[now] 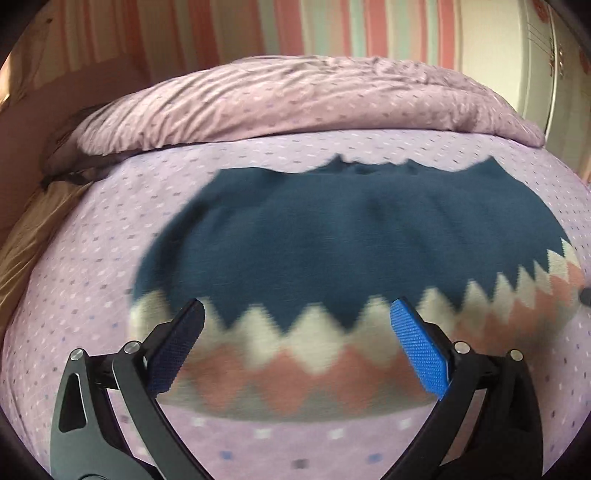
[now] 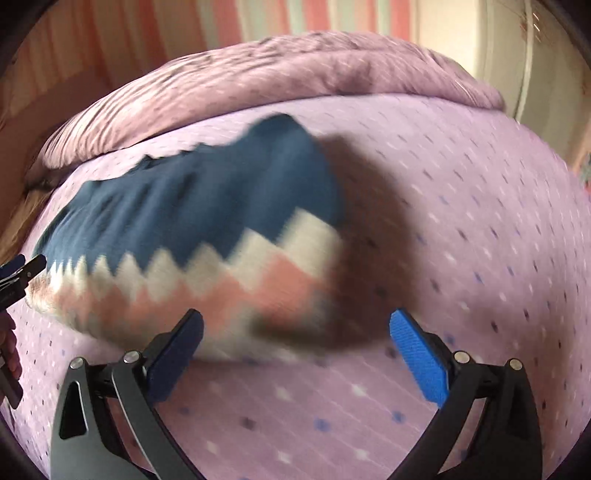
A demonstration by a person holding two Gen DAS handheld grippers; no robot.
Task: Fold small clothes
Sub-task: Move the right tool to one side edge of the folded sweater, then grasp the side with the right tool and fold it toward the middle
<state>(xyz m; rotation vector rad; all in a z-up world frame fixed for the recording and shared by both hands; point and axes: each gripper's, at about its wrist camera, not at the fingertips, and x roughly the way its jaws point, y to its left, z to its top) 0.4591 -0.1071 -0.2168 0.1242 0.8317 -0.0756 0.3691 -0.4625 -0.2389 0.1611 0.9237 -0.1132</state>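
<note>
A small knitted garment (image 1: 332,251), dark teal with a cream and salmon zigzag band along its near edge, lies flat on a lilac dotted bed sheet (image 1: 92,280). My left gripper (image 1: 295,317) is open, its blue-padded fingers spread just above the zigzag band. In the right wrist view the garment (image 2: 192,229) lies left of centre, casting a dark shadow to its right. My right gripper (image 2: 295,325) is open above the garment's near right corner. The left gripper's tip (image 2: 22,273) shows at the garment's left edge. Both views are motion-blurred.
A rumpled lilac duvet (image 1: 295,99) is heaped along the far side of the bed. A striped curtain (image 1: 258,29) hangs behind it. A pale wardrobe (image 1: 535,74) stands at the far right. The bed's left edge (image 1: 33,229) drops away.
</note>
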